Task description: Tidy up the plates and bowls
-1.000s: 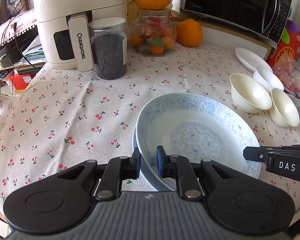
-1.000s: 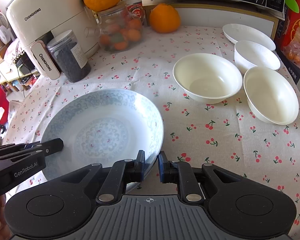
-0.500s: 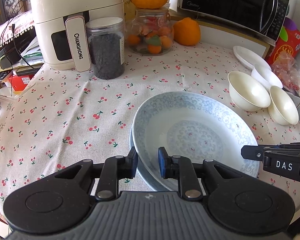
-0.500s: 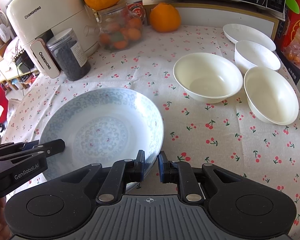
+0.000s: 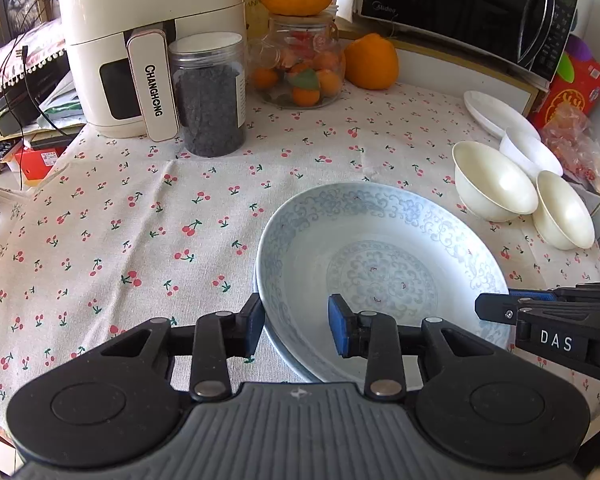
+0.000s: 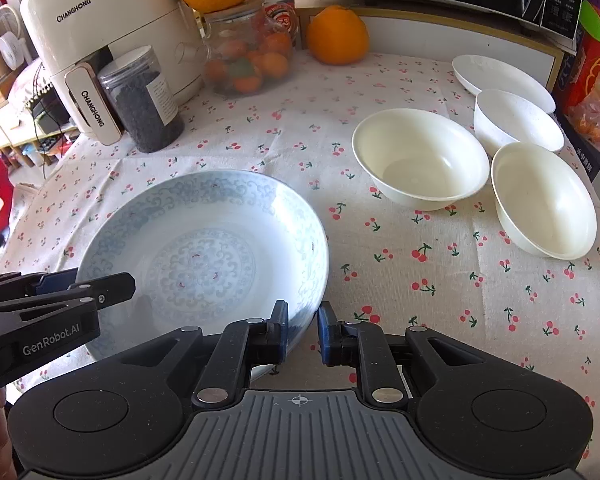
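A blue-patterned plate (image 5: 380, 248) (image 6: 203, 240) lies on the cherry-print tablecloth, stacked on a second plate whose edge (image 5: 283, 360) peeks out beneath. My left gripper (image 5: 295, 328) straddles the near-left rim with its jaws opening, and its pads stand clear of the rim. In the right wrist view its tips (image 6: 115, 288) hover over the plate's left side. My right gripper (image 6: 303, 334) is shut on the plate's near-right rim; its tips (image 5: 488, 306) show in the left wrist view. Three white bowls (image 6: 420, 160) (image 6: 544, 200) (image 6: 516, 120) and a white plate (image 6: 500, 76) sit at the right.
Along the back stand a white air fryer (image 5: 139, 40), a jar of dark grains (image 5: 211, 96), a glass jar of small oranges (image 5: 300, 68) with an orange on top, a loose orange (image 5: 370, 62) and a microwave (image 5: 460, 8). A red box (image 5: 572, 96) and a bag crowd the right edge.
The left gripper's jaws have spread apart and let go of the plate rim. The right gripper stays closed on the rim, and neither hand has moved.
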Demonstrator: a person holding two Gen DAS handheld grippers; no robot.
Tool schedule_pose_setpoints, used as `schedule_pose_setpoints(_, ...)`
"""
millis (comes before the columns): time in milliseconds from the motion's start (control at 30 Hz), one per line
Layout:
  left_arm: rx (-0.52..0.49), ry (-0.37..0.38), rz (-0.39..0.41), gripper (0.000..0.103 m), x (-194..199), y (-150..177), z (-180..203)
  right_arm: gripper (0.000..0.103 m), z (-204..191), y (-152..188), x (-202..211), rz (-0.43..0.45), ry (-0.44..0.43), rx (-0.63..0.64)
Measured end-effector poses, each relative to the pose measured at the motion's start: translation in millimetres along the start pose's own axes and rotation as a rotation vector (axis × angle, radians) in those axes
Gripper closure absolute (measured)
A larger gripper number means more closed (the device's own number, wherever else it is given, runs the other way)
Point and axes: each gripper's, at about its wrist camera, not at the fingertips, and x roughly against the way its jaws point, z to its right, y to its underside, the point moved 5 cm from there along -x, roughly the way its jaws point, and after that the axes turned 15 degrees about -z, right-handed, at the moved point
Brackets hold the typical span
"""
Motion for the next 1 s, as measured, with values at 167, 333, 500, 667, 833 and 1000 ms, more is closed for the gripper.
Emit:
schedule_pose_setpoints(167, 0.019, -0.002, -0.024, 0.072, -4, 1, -4, 0.084, 0, 0, 0, -0.001, 0.002, 0.005)
schedule_pose_setpoints(333, 0.029, 0.002, -0.022, 0.071, -3, 0, -5, 0.085, 1, -1, 0, -0.005, -0.010, 0.000)
schedule_pose_setpoints(500, 0.044, -0.006, -0.019, 0.071, -2, -1, -7, 0.084, 5, -5, 7, 0.010, -0.047, -0.022)
schedule_pose_setpoints(667, 0.046, -0.022, -0.009, 0.071, -1, -3, -8, 0.082, 6, -7, 7, 0.007, -0.064, -0.033)
schedule_pose_setpoints(833, 0.034, -0.058, 0.024, 0.070, 3, -6, -8, 0.082, 10, -9, 12, 0.032, -0.067, -0.044)
schedule_pose_setpoints(1000, 0.028, -0.083, 0.045, 0.070, 4, -10, -8, 0.080, 13, -10, 14, 0.031, -0.072, -0.048)
